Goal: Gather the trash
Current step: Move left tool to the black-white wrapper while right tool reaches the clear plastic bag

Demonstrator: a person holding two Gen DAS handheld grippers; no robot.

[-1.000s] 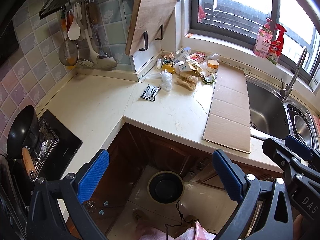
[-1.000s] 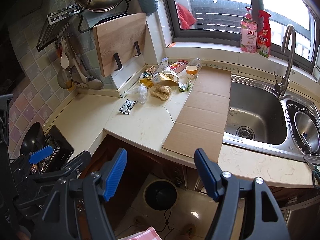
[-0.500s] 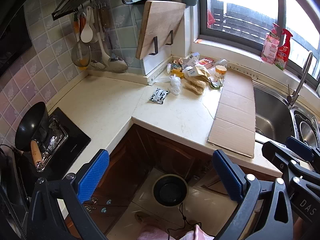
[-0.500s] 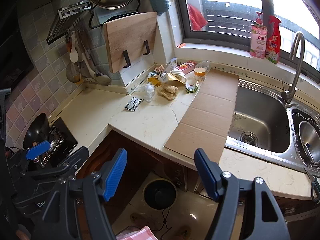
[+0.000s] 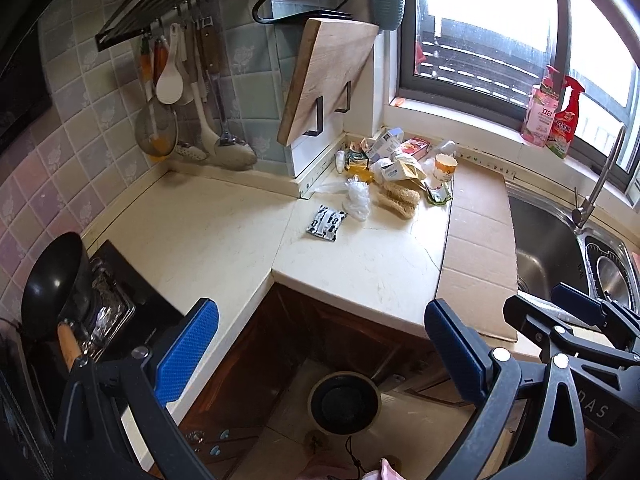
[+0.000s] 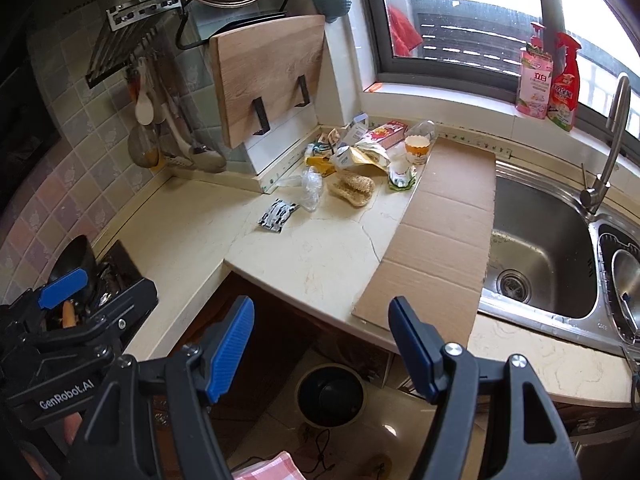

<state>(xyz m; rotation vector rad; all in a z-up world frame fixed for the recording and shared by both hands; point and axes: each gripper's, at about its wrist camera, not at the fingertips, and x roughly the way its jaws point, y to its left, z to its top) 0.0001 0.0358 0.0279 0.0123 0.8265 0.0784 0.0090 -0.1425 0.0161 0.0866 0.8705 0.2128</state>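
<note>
We see both grippers pulled back from the counter [image 5: 224,224] since earlier (more wall showing); left gripper [image 5: 320,344] and right gripper [image 6: 320,344] jaws apart, empty. Trash [image 5: 392,172] heaped in corner by window; bin [image 5: 344,402] on floor.

White lettering "GenRobot.AI" runs along the black body of the left gripper [image 6: 64,286], seen at the lower left of the right wrist view, to the left of the right gripper's own claw. In the left wrist view, pale letters "DAS" show on the black body of the right gripper [image 5: 576,312], at the far right beside the left claw; the rest of that word is cut off. On the windowsill far ahead of the claws stands a pink bottle [image 6: 534,80] with two dark Chinese characters, "立白", on its label. The red spray bottle [image 6: 564,84] just beside it carries print too small to read. The black-and-white packet [image 6: 277,215] on the counter ahead bears bold markings that cannot be made out.
</note>
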